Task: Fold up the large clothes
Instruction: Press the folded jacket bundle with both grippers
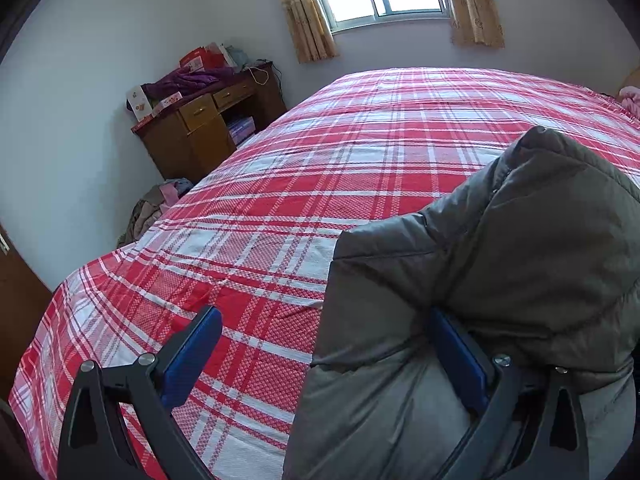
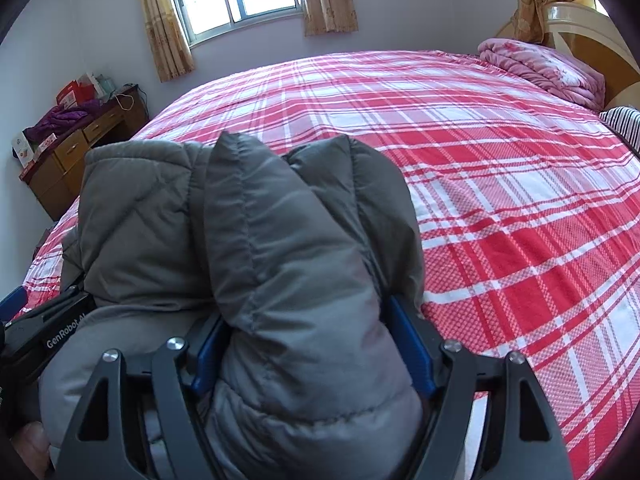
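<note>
Two grippers, both mine, frame a single grey padded jacket (image 2: pixel 280 248) that lies bunched at the near edge of the bed (image 1: pixel 280 184), on its red-and-white plaid sheet. My left gripper (image 1: pixel 332 356) stands released: its left pad sits over bare sheet and its right pad is tucked against the jacket's side, with only the jacket's edge reaching into the wide gap, so nothing is pinched. My right gripper (image 2: pixel 312 356) straddles a thick roll of the jacket; the padded bulk fills the space between the blue pads, which stand wide, and whether they press on the cloth or merely flank it I cannot tell. As for progress, the jacket appears gathered into a compact, several-layer bundle, with a rounded part standing up at its far end and quilted panels doubled over one another, which I judge to be a late stage of folding. What seems left is to flatten and square the bundle and to withdraw both grippers. A pink quilt (image 2: pixel 548 72) sits folded at the head of the bed, well apart from the work.
</note>
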Available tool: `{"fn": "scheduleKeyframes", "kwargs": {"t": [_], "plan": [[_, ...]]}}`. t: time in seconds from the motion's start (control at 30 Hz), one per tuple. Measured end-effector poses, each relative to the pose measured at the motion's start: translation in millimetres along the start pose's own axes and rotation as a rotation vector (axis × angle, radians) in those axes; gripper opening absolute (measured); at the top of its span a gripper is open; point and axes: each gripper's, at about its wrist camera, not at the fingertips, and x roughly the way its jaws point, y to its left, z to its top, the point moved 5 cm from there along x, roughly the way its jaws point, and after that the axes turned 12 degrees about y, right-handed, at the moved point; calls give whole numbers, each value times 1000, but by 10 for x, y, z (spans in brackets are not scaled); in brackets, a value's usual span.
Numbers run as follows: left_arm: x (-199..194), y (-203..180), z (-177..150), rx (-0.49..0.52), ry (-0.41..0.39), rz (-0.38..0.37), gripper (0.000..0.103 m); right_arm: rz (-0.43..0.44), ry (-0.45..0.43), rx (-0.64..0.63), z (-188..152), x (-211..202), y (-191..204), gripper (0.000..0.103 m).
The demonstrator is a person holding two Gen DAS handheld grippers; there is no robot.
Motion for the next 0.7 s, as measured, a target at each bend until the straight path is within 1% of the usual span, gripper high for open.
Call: {"fn": "scheduleKeyframes", "kwargs": {"t": [0.7], "plan": [[107,5,-9,6,37,-31,102,6,40,-7,38,110,-16,81]]}}
